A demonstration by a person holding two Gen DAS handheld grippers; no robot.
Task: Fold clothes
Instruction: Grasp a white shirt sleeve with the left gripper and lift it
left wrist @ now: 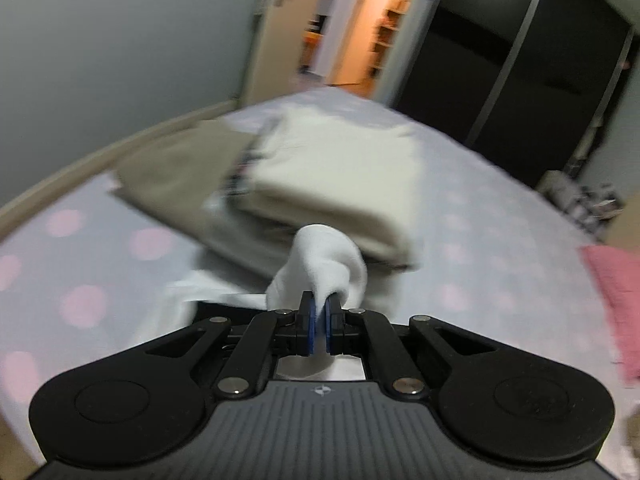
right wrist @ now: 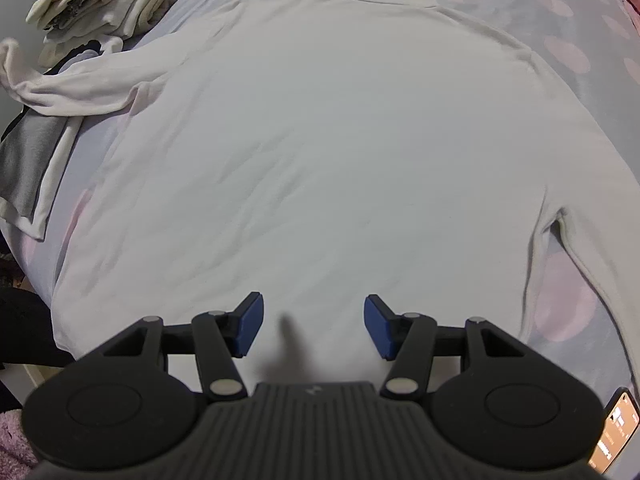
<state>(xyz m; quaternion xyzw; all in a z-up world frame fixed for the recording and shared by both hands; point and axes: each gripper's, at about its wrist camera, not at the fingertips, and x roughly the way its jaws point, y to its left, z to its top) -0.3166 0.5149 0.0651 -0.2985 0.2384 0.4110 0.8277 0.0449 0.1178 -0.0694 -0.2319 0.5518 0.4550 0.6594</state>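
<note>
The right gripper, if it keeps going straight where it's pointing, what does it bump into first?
Most likely the white shirt spread flat on the bed. The right gripper points down at it with open jaws and nothing between them. How far above the cloth it hovers, I can't tell.

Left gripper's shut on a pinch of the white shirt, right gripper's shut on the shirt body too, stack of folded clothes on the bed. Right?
Not quite. The right gripper is open: in the right wrist view its fingers stand apart above the white shirt, gripping nothing. The rest holds: the left gripper is shut on a pinch of shirt, and the folded stack sits on the bed.
</note>
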